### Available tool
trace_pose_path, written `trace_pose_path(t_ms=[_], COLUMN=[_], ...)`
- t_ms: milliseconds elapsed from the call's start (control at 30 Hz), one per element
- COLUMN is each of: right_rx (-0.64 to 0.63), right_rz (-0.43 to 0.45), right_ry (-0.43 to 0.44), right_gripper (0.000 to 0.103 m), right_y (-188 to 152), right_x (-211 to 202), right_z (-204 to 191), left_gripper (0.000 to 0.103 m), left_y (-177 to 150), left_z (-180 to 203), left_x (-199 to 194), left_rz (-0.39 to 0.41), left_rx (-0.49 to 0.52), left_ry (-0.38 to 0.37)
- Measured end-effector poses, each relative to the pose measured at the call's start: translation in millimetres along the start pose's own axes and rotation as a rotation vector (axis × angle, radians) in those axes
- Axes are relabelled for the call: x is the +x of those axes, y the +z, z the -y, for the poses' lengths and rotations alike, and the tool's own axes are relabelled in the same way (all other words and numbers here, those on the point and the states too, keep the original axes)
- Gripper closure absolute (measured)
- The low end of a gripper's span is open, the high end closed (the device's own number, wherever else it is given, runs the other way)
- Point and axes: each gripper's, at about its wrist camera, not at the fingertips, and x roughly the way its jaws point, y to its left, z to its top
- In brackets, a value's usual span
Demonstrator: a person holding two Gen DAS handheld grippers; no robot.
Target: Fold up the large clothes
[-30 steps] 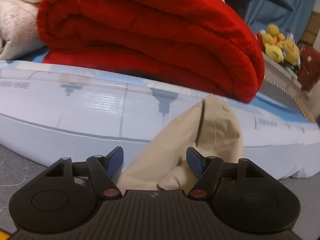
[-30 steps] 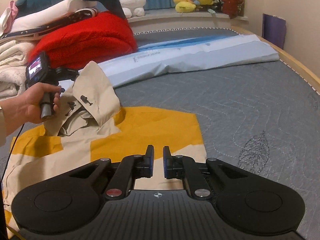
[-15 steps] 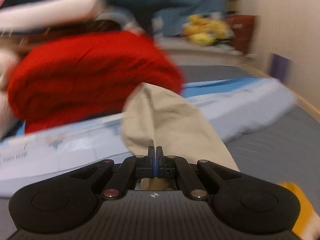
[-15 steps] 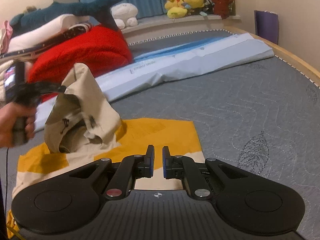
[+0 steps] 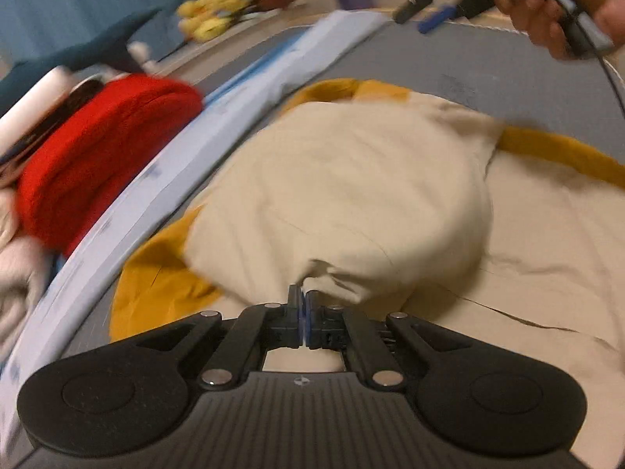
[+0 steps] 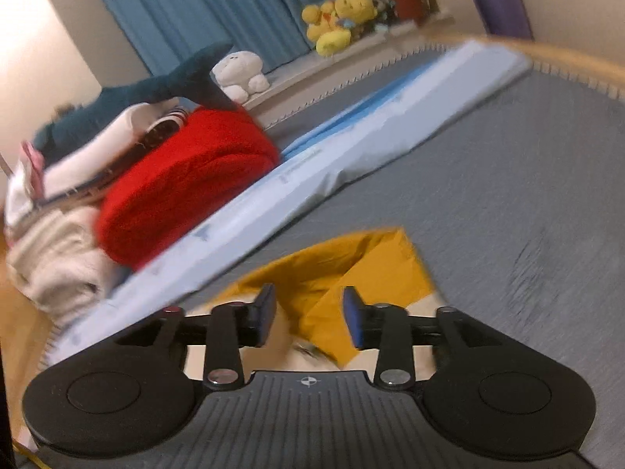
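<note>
The beige-and-mustard coat [image 5: 343,179] sprawls on the grey bed cover [image 6: 508,179], beside the red blanket [image 5: 101,148]; the left gripper [image 5: 302,305] pinches a beige fold tight; the right gripper [image 6: 308,314], jaws just parted, hovers over a mustard panel, gripping nothing; a pale blue mat [image 6: 351,148] lies beyond the coat.

garment [image 5: 343,195]: beige, mustard-yellow panels | blanket [image 6: 187,187]: red | mattress [image 6: 508,203]: grey, quilted | sheet [image 6: 351,148]: pale blue | curtain [image 6: 203,11]: teal | plush toys [image 6: 340,19]: yellow

Beige-and-mustard garment [image 5: 351,195], sleeve apparently folded across, on bed
</note>
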Motion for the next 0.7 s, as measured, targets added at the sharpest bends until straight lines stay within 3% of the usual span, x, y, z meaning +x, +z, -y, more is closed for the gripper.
trace_pose_path(t_ms=[67,133,233,300,400,500,600,700], right_rx=[0.039,0.054,0.072,0.099,0.135,0.142,0.198,0.256], right_rz=[-0.05,-0.131,-0.216,-0.267,-0.311,-0.34,-0.356,-0.369], right_ry=[0.029,0.045,0.067,0.104,0.123,0.093,0.082,0.063], right_gripper=[0.059,0.057,0.056,0.054,0.051,0.048,0.048,0.047], right_y=[-5.0,-13.8,-27.8,-34.9,-43.4,-51.2,-54.8,-59.8], right_x=[8.0,21.5,39.7,50.1,61.0,70.2,80.8,91.0], right_z=[0.2,-1.4,-7.3,-11.0,-14.8,-16.6,-14.1,-8.5], left_gripper=[0.095,0.091,0.067,0.048,0.046,0.038,0.037,0.034], left_y=[7.1,12.6,7.3,-9.7,-36.9,-55.9,-76.9,-90.2], left_z=[-5.4,-21.2,-42.7,-55.2,-72.3,-92.4,-112.3,-123.5], left_x=[-15.1,-22.8,-15.7,-1.2,31.0,56.4,67.7,79.9], left_rz=[0.0,0.013,0.038,0.063,0.036,0.022,0.057,0.086], left_rx=[-0.115,-0.345,-0.712,-0.964,-1.254,-1.424,-1.579,-1.675], left_ry=[0.045,0.063,0.035,-0.025,-0.119,-0.155,-0.225,-0.262])
